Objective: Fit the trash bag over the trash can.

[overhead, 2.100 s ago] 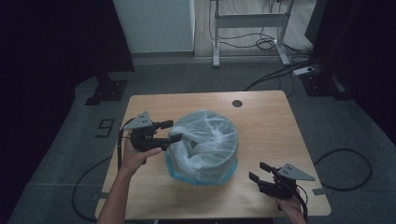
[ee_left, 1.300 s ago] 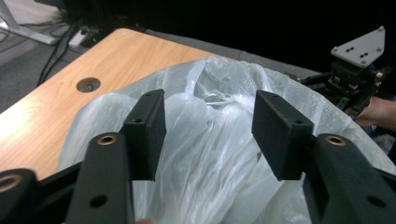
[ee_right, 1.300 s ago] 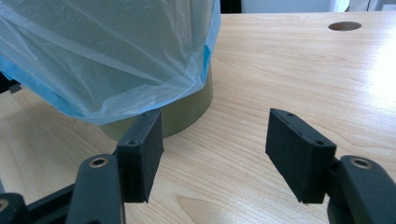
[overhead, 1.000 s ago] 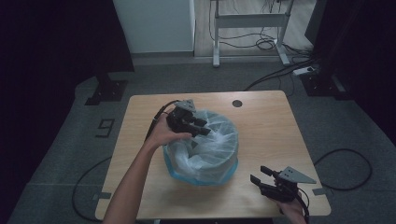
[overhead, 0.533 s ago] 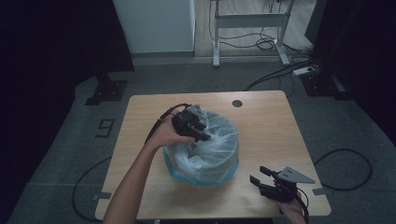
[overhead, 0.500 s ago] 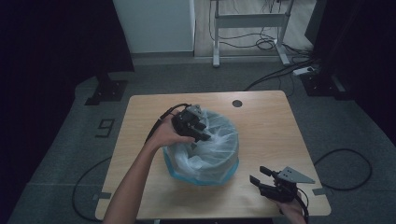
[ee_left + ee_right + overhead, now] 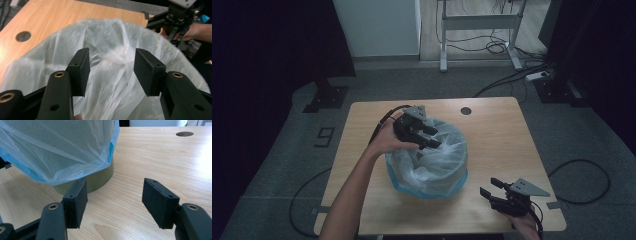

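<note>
Crinkled translucent bin liner (image 7: 112, 57) lies beyond the gaping left claw (image 7: 111, 71), whose jaws have just been opening; the right claw (image 7: 115, 200), open and empty, faces the bin's (image 7: 100, 177) olive wall.

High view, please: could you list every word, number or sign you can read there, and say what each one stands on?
"9": a pale number on the grey floor, left of the table.
No writing can be read on the bin liner, the bin or either pair of tongs.

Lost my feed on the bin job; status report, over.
Left claw open, jaws just widened, over the bag liner, nothing pinched. Right claw open, resting on table beside the bin. Nothing in the way.
</note>
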Motion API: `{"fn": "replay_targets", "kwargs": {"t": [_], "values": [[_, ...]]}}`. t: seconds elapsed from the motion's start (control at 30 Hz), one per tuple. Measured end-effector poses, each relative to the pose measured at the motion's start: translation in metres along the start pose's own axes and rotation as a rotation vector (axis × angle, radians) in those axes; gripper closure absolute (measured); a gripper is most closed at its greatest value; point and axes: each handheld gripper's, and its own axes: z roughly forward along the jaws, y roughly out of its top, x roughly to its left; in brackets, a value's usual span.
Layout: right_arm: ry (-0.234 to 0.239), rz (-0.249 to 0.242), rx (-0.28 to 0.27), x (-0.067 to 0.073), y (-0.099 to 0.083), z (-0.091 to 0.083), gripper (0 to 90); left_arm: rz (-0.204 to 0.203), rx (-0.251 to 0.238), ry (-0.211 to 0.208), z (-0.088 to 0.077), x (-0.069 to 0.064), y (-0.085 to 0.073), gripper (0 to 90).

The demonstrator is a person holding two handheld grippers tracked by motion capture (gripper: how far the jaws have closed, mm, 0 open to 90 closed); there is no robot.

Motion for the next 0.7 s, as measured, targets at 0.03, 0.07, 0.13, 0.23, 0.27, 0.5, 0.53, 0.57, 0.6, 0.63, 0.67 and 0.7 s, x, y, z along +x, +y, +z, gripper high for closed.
{"fn": "replay_targets", "kwargs": {"t": [0.03, 0.07, 0.13, 0.23, 0.27, 0.5, 0.53, 0.57, 0.6, 0.63, 0.67, 0.7], "values": [[-0.001, 0.001, 0.001, 0.0, 0.0, 0.0, 36.5, 0.0, 0.0, 0.0, 0.0, 0.0, 0.0, 46.6], [-0.001, 0.003, 0.001, -0.001, 0.0, -0.001, 36.4, 0.009, 0.018, -0.004, 0.004, -0.001, 0.003, 46.6], [-0.003, 0.005, -0.002, -0.002, 0.0, -0.001, 36.4, 0.017, 0.04, -0.01, 0.01, -0.002, 0.006, 46.9], [-0.003, 0.006, -0.004, -0.002, 0.0, -0.002, 36.4, 0.025, 0.075, -0.009, 0.017, -0.004, 0.009, 49.0], [-0.002, 0.004, -0.003, -0.002, 0.0, -0.002, 36.4, 0.037, 0.116, -0.008, 0.024, -0.005, 0.011, 50.4], [0.0, 0.002, -0.001, 0.0, 0.0, -0.001, 36.4, 0.046, 0.216, -0.002, 0.041, -0.01, 0.012, 58.6], [0.0, 0.002, 0.0, 0.0, 0.0, -0.001, 36.4, 0.05, 0.242, 0.004, 0.044, -0.011, 0.012, 58.6], [0.0, 0.002, 0.0, 0.0, 0.0, -0.001, 36.4, 0.05, 0.242, 0.004, 0.044, -0.011, 0.012, 58.6], [0.0, 0.001, 0.001, 0.0, 0.0, -0.001, 36.4, 0.05, 0.249, 0.008, 0.045, -0.011, 0.011, 58.4], [0.0, 0.001, 0.001, 0.0, 0.0, -0.001, 36.5, 0.049, 0.25, 0.008, 0.045, -0.011, 0.011, 57.9], [0.001, 0.001, 0.002, 0.0, 0.0, -0.001, 36.4, 0.049, 0.246, 0.01, 0.044, -0.011, 0.011, 57.3], [0.001, 0.001, 0.002, 0.0, 0.0, -0.001, 36.4, 0.049, 0.246, 0.01, 0.044, -0.011, 0.011, 56.1]]}}
